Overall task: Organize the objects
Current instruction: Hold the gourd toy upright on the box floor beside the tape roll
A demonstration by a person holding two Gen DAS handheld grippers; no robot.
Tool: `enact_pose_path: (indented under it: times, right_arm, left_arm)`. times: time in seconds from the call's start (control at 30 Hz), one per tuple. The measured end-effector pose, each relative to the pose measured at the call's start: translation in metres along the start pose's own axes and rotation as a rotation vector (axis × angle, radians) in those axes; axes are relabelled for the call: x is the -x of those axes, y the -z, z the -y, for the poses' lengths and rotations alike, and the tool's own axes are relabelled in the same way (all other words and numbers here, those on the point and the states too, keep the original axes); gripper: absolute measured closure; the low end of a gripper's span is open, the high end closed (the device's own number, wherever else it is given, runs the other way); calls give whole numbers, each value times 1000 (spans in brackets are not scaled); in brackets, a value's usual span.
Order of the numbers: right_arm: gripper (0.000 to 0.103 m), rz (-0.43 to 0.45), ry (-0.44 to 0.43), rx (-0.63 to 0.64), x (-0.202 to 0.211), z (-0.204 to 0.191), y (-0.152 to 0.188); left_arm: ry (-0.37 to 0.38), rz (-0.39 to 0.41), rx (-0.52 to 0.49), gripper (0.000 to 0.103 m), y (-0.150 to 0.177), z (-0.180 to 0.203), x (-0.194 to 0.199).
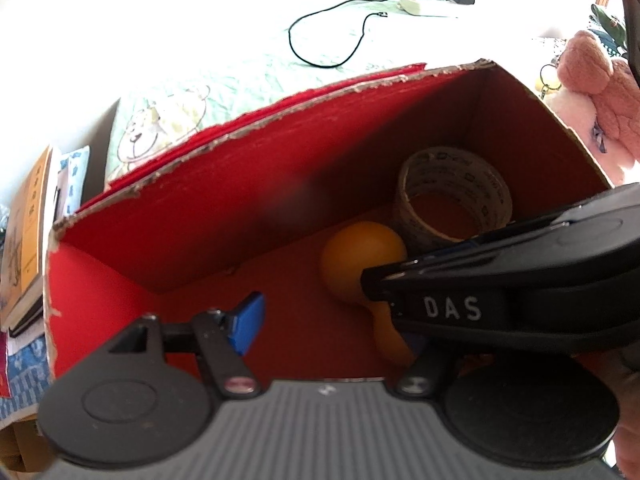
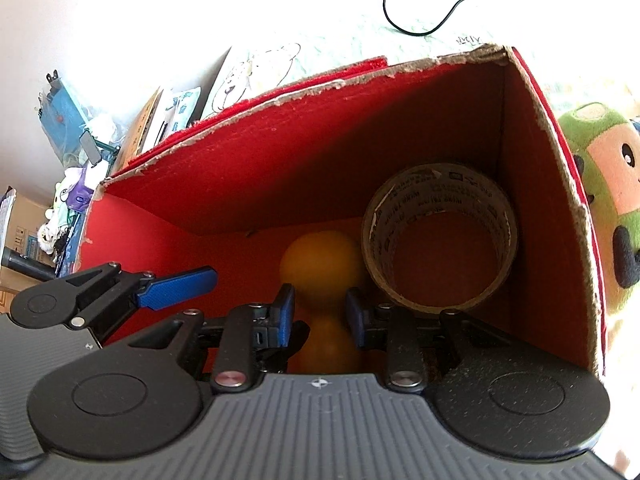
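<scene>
Orange gourd-shaped toy (image 2: 320,280) lies on the red box (image 2: 248,184) floor by the tape roll (image 2: 440,240) in the far right corner, its long axis running straight out between the right gripper (image 2: 320,314) pads — parted, either side of its neck. Left gripper (image 1: 320,320) is also spread, farther off.

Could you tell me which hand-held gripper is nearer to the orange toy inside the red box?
Right. The right hand-held gripper straddles the orange toy, one blue finger on each side of its narrow waist. The left hand-held gripper sits beside it with its jaws open.
</scene>
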State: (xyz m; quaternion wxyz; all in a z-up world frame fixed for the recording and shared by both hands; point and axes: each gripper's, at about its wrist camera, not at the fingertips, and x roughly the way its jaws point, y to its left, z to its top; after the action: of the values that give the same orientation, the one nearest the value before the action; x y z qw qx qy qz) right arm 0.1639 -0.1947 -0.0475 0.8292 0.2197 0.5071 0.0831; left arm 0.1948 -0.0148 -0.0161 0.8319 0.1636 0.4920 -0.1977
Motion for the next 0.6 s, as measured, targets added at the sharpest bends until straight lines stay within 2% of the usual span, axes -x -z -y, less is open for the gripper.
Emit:
enact_pose_path:
  times: [0.13, 0.27, 0.4, 0.47, 0.6]
  right_arm:
    - [71, -1, -10, 9, -1, -3, -3]
    - [71, -1, -21, 16, -19, -29, -11]
    - [71, -3, -28, 17, -19, -30, -12]
    - [71, 4, -24, 20, -29, -43, -15]
    - [71, 5, -25, 22, -28, -42, -16]
  left_arm:
    - [-5, -5, 5, 30, -1, -1, -1]
    - [-11, -9, 5, 30, -2, -1, -1]
    - [-9, -18, 12, 29, -3, -2, -3]
    - [-16, -17, 13, 29, -3, -1, -3]
    - [-22, -18, 17, 29, -4, -1, -4]
